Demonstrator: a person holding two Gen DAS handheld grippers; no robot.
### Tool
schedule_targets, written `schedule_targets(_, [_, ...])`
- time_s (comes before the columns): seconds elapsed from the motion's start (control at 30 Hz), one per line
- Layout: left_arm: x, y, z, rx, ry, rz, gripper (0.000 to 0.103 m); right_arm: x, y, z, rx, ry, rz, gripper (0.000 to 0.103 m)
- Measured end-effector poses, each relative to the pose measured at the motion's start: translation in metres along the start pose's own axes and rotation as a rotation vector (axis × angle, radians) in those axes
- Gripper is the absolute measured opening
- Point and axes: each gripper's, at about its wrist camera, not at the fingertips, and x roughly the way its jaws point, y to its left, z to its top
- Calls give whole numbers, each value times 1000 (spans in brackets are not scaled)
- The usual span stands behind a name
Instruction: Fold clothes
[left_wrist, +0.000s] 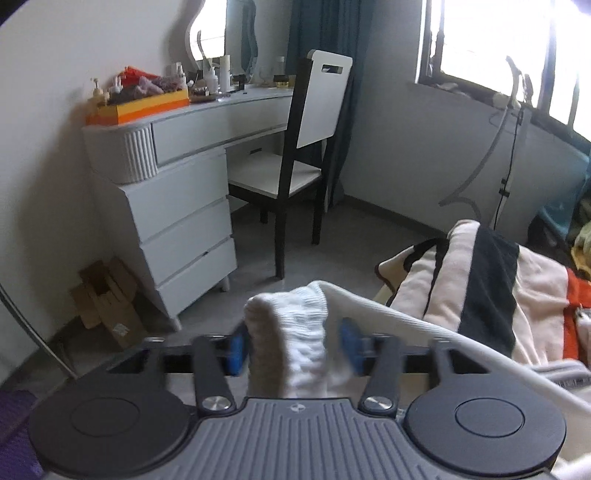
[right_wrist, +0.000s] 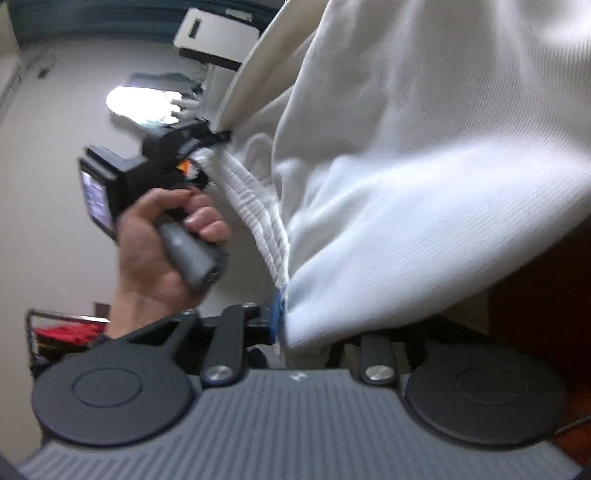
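A white garment (left_wrist: 291, 321) with a ribbed elastic waistband hangs in the air between both grippers. In the left wrist view my left gripper (left_wrist: 295, 347) is shut on a bunched part of the waistband, one blue pad (left_wrist: 238, 350) on each side of it. In the right wrist view my right gripper (right_wrist: 317, 328) is shut on the garment (right_wrist: 406, 184), whose cloth drapes over and hides the right finger; only the left blue pad (right_wrist: 277, 317) shows. A hand (right_wrist: 155, 254) holds the left gripper (right_wrist: 218, 142), which pinches the waistband (right_wrist: 255, 210) higher up.
A white dressing table (left_wrist: 184, 177) with bottles and an orange box (left_wrist: 140, 105) stands at the left. A black-and-white chair (left_wrist: 299, 147) is beside it. Cardboard boxes (left_wrist: 107, 299) lie on the floor. A cream, black and orange striped blanket (left_wrist: 491, 280) covers the bed at right.
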Motion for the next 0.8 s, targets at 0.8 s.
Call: schedule_targets(0.8, [-354,-72,-111,45,-161,-445,90,-346,57,-63,-593,-554,-423,88])
